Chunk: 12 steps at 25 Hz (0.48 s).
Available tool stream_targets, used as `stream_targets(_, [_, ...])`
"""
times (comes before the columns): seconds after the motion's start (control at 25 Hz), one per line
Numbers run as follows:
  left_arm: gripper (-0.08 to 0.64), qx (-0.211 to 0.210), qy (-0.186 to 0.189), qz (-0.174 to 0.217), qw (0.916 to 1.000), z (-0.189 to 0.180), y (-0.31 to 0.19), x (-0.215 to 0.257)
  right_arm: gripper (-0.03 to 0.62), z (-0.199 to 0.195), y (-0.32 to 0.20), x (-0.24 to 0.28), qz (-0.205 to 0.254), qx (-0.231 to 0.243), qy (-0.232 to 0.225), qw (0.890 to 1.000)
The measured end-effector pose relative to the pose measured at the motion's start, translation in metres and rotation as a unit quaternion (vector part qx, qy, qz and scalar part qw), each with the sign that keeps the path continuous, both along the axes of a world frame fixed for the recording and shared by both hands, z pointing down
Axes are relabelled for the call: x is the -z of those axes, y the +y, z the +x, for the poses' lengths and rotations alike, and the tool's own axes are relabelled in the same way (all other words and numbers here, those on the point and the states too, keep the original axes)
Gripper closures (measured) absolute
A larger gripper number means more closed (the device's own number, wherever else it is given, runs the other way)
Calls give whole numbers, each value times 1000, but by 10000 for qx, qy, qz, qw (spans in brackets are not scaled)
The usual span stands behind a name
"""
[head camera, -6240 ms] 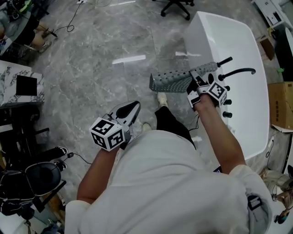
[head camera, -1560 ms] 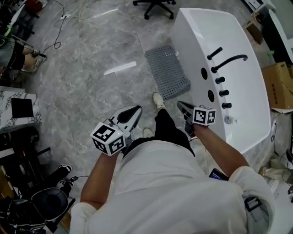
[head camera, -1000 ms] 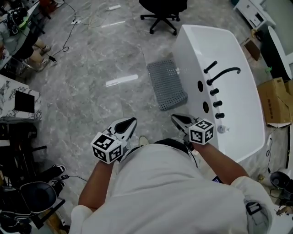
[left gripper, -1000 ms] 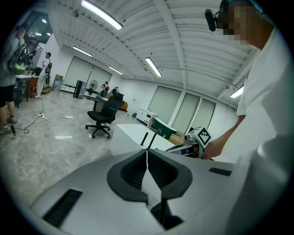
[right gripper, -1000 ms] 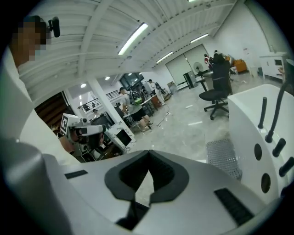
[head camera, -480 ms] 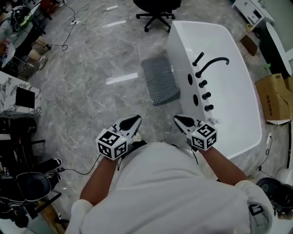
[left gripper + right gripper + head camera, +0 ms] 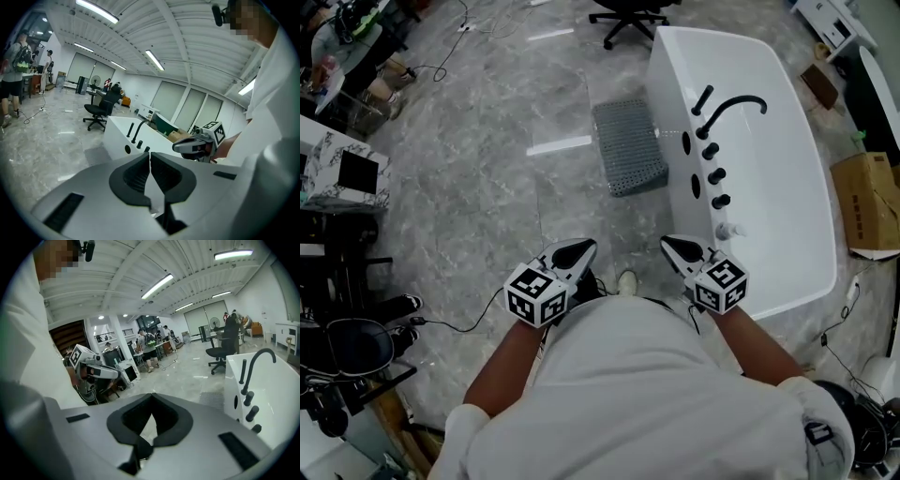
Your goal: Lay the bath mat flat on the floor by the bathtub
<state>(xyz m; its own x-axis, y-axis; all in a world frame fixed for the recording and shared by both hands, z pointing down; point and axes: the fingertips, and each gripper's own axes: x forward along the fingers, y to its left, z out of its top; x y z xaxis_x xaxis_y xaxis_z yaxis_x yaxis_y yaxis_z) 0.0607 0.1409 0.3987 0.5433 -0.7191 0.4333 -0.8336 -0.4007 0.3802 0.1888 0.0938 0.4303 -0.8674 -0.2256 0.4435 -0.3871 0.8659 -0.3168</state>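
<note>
A grey perforated bath mat (image 7: pixel 628 146) lies flat on the marble floor beside the white bathtub (image 7: pixel 778 141), also seen as the mat (image 7: pixel 213 399) in the right gripper view and the mat (image 7: pixel 93 154) in the left gripper view. My left gripper (image 7: pixel 579 247) is held near my body, well short of the mat, jaws shut and empty. My right gripper (image 7: pixel 675 246) hangs close to the tub's near side, also shut with nothing in it. Each gripper shows in the other's view: the right gripper (image 7: pixel 180 146), the left gripper (image 7: pixel 117 372).
A black faucet (image 7: pixel 733 111) and knobs sit on the tub rim. A black office chair (image 7: pixel 623 11) stands beyond the mat. Dark desks and cables (image 7: pixel 337 234) fill the left side; a cardboard box (image 7: pixel 870 206) is at the right. People stand far off (image 7: pixel 149 352).
The mat left the right gripper's hold over the tub and now lies on the floor. Both grippers drew back toward my body, and I stepped back from the mat.
</note>
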Motion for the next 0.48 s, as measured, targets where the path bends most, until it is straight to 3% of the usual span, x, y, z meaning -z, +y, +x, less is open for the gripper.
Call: stream_targets(0.48, [537,-378,-274,83,9989,48,6,2,584,35,18,-4,146,-60,-67,9999])
